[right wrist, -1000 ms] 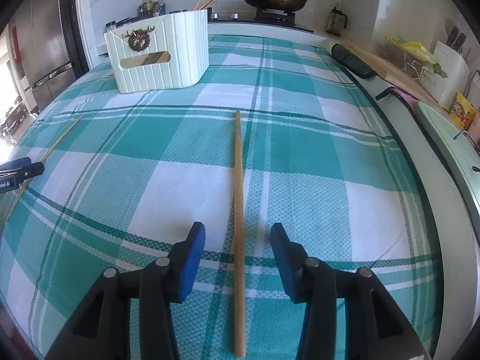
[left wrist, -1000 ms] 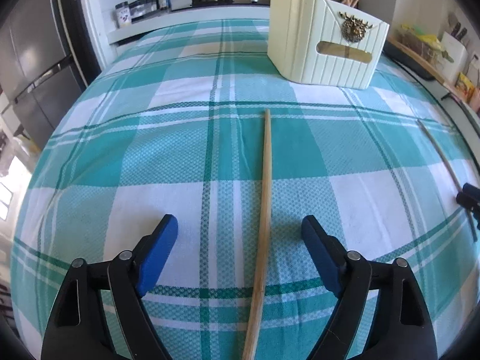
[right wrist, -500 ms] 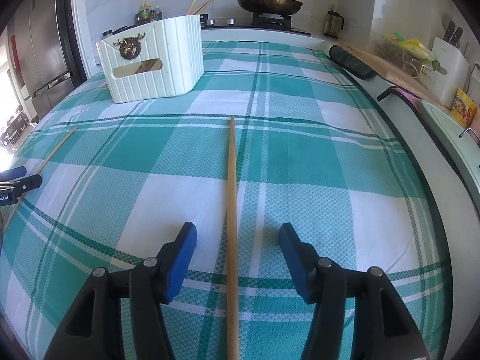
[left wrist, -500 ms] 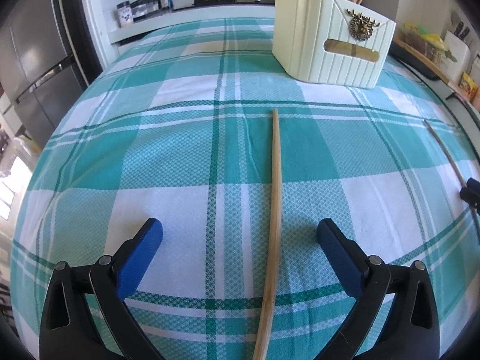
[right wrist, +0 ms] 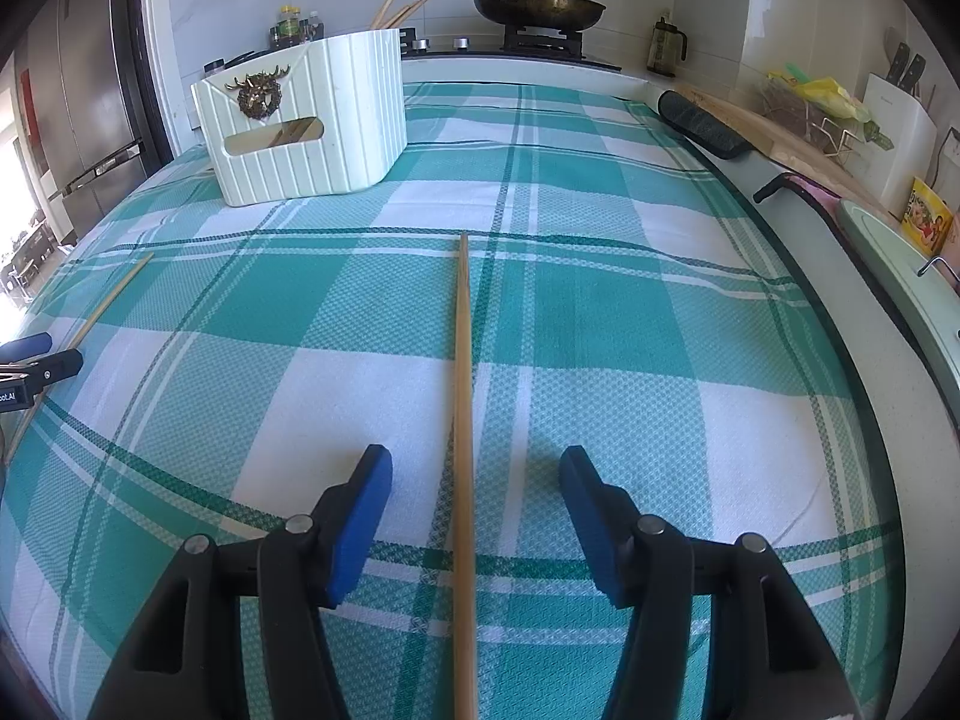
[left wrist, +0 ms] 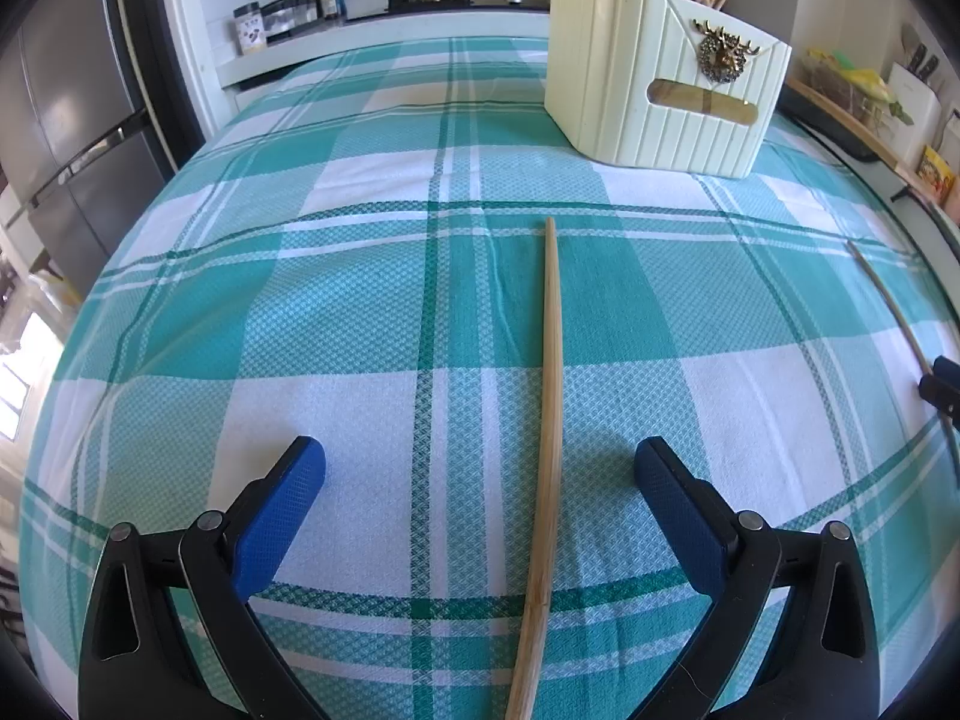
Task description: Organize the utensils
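Left gripper (left wrist: 480,480) spread wide, touching nothing; chopstick (left wrist: 549,420) flat on checked cloth (left wrist: 336,324) between pads, slightly right of centre, pointing away. Right gripper (right wrist: 476,483) moderately parted, straddling second chopstick (right wrist: 462,420), no contact. Farther off, cream holder (right wrist: 312,126) with sticks inside.

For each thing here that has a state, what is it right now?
Left tongs: open, astride a chopstick, not touching it.
Left chopstick: flat on the tablecloth.
Right tongs: open, astride the other chopstick, pads clear.
Right chopstick: flat on the tablecloth.
Cream holder: upright, chopsticks already in it.
Pan: lidded, on the stove.
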A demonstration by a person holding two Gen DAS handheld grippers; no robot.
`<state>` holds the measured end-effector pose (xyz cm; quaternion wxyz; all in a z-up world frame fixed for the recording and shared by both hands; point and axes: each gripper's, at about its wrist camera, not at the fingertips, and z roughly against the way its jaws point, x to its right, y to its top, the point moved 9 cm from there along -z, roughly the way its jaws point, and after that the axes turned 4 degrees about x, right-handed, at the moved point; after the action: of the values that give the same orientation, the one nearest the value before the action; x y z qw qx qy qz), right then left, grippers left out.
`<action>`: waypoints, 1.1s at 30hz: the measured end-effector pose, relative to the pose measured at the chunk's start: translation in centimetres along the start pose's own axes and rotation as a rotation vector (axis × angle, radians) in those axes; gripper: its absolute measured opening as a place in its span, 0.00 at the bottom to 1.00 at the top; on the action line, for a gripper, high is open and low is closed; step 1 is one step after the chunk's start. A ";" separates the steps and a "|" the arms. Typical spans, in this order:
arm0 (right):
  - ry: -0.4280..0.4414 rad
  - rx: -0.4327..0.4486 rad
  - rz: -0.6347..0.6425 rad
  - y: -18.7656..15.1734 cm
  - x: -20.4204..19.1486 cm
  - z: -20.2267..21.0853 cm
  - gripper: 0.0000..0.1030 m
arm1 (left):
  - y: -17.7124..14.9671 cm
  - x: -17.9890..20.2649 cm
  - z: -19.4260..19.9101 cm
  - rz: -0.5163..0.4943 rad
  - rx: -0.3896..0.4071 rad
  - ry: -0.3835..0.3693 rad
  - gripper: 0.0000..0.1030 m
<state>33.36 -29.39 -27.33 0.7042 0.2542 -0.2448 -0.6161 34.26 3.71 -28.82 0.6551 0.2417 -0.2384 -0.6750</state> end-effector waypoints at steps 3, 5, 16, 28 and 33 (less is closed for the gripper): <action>0.000 0.000 0.000 0.0 0.0 0.0 0.58 | 0.0 0.0 0.0 0.000 0.000 0.000 0.99; 0.000 0.000 0.000 0.0 0.0 0.0 0.58 | 0.0 0.0 0.0 0.000 0.000 0.000 0.99; 0.013 -0.006 -0.008 0.0 0.0 0.0 0.58 | 0.1 0.5 -0.1 -0.058 -0.060 -0.068 0.99; 0.083 -0.248 0.097 3.2 -0.5 -3.4 0.58 | 4.5 2.6 -3.8 -0.201 -0.226 -0.140 0.80; 0.067 -0.234 0.040 6.5 -0.6 -6.3 0.25 | 6.7 4.1 -4.5 -0.219 -0.233 -0.162 0.06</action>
<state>42.24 -27.67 -27.76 0.7489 0.1858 -0.1528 -0.6175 42.17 -0.60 -28.04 0.5801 0.1335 -0.1827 -0.7825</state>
